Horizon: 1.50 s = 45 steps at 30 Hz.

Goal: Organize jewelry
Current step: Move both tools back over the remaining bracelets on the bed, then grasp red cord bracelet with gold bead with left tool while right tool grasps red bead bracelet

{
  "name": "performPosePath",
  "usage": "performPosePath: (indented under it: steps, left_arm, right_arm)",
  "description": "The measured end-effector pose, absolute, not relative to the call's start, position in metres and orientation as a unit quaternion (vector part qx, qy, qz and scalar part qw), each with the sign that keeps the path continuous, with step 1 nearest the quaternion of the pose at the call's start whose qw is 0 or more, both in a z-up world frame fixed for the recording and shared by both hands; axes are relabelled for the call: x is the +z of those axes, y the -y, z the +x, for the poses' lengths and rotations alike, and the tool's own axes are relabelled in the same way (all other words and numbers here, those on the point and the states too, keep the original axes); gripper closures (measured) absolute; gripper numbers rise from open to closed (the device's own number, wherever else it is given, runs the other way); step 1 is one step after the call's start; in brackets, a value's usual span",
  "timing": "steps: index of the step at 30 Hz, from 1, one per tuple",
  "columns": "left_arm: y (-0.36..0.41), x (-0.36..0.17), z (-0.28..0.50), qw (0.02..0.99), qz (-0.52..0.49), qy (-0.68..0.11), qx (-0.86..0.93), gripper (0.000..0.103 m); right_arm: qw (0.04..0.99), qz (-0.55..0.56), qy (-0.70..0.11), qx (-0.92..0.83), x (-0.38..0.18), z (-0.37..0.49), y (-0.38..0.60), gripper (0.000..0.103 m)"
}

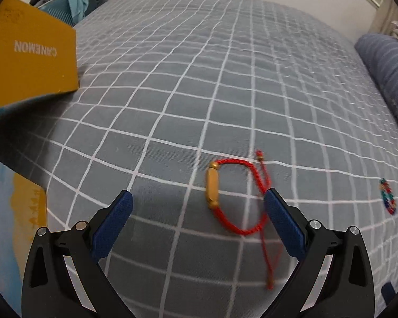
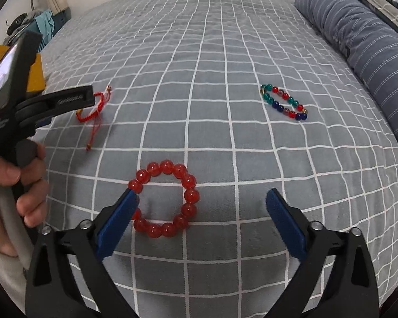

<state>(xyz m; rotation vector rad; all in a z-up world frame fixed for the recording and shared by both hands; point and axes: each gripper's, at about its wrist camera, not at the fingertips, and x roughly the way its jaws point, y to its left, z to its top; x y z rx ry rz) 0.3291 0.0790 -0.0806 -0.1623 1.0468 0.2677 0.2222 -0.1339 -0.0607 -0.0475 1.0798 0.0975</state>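
Observation:
A red cord bracelet with a gold bar (image 1: 212,188) lies on the grey checked bedspread (image 1: 199,79), between the open fingers of my left gripper (image 1: 198,198), nearer the right finger. It also shows in the right wrist view (image 2: 92,108), partly behind the left gripper (image 2: 89,94). A red bead bracelet (image 2: 164,198) lies just ahead of my open right gripper (image 2: 202,198), against its left finger. A bracelet of green, red and blue beads (image 2: 284,102) lies farther right; it also shows in the left wrist view (image 1: 388,196).
A yellow box (image 1: 29,55) lettered CANEMON stands at the left edge of the bed, with its open lid or base below (image 1: 16,212). A blue striped pillow (image 2: 363,39) lies along the right side. A hand (image 2: 16,185) holds the left gripper.

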Motion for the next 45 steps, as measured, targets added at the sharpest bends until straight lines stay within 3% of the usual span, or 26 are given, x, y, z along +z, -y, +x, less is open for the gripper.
performPosePath:
  steps: [5,8,10,11,13,17,19,22,27,45]
  left_arm:
    - [-0.082,-0.092,0.333,0.852,-0.085,-0.5,0.133,0.007]
    - [-0.083,-0.093,0.333,0.853,-0.091,-0.496,0.137,0.009]
    - [-0.082,-0.093,0.33,0.854,-0.089,-0.492,0.143,0.023]
    - [-0.082,-0.092,0.33,0.855,-0.087,-0.491,0.144,0.027]
    - [-0.082,-0.091,0.329,0.857,-0.088,-0.488,0.141,0.044]
    - [-0.078,-0.087,0.326,0.859,-0.091,-0.485,0.135,0.063]
    - [-0.079,-0.087,0.326,0.86,-0.089,-0.484,0.134,0.081]
    - [-0.076,-0.087,0.325,0.861,-0.082,-0.486,0.128,0.094]
    - [-0.081,-0.082,0.321,0.859,-0.101,-0.487,0.122,0.094]
    - [-0.071,-0.046,0.296,0.865,-0.105,-0.483,0.091,0.094]
  right_arm:
    - [0.846,-0.021,-0.531,0.05,-0.071,0.224,0.137,0.029]
    - [0.838,-0.023,-0.543,0.058,-0.077,0.225,0.134,0.047]
    - [0.832,-0.029,-0.55,0.064,-0.08,0.224,0.131,0.063]
    - [0.832,-0.031,-0.55,0.065,-0.08,0.224,0.13,0.066]
    - [0.83,-0.029,-0.553,0.074,-0.08,0.224,0.127,0.079]
    - [0.827,-0.028,-0.556,0.074,-0.079,0.223,0.125,0.084]
    - [0.827,-0.022,-0.558,0.074,-0.079,0.225,0.127,0.084]
    - [0.826,-0.011,-0.559,0.075,-0.078,0.227,0.131,0.084]
    - [0.83,-0.006,-0.553,0.07,-0.073,0.225,0.13,0.09]
    - [0.847,0.007,-0.526,0.075,-0.046,0.218,0.132,0.09]
